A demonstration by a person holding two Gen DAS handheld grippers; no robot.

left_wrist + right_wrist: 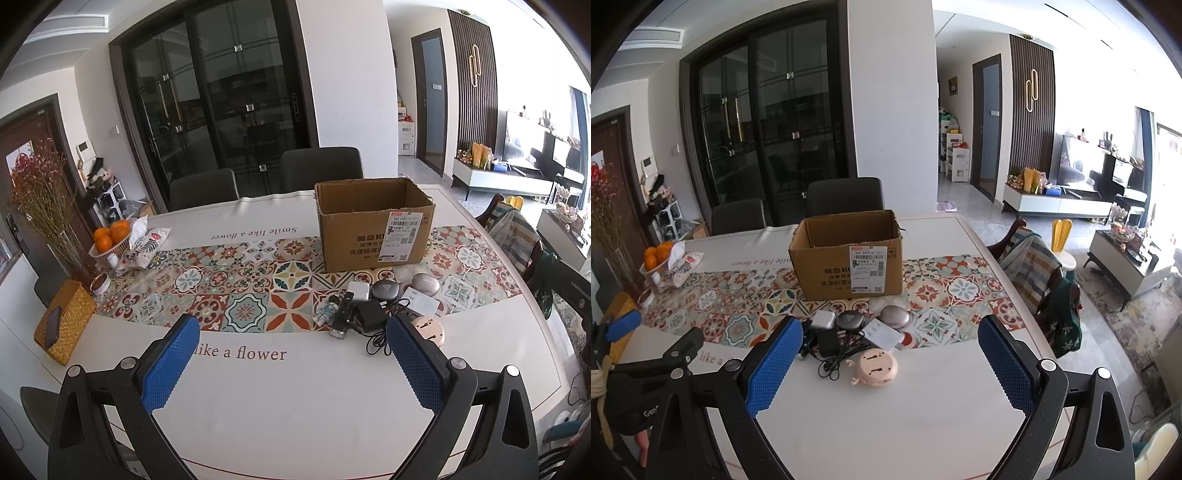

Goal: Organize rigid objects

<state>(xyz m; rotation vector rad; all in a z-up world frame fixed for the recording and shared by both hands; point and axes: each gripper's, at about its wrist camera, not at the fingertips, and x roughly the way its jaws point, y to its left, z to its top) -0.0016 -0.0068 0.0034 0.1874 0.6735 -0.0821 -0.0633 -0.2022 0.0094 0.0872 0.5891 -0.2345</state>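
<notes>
An open cardboard box (373, 225) (847, 258) stands on the patterned table runner. In front of it lies a pile of small items: a white charger (823, 319), a dark round case (850, 319), a grey oval case (895, 316), a white flat box (884, 335), a black adapter with cable (827, 341) and a pink round gadget (877, 369) (430, 328). A small astronaut figure (327, 312) and a black flashlight (341, 317) lie at the pile's left. My left gripper (291, 354) is open and empty, left of the pile. My right gripper (886, 362) is open and empty, near the pink gadget.
A bowl of oranges (110, 236), a tissue pack (147, 243), a vase of dried flowers (48, 206) and a woven box with a phone (62, 325) sit at the table's left. Dark chairs (319, 168) stand behind; a draped chair (1034, 273) is at the right.
</notes>
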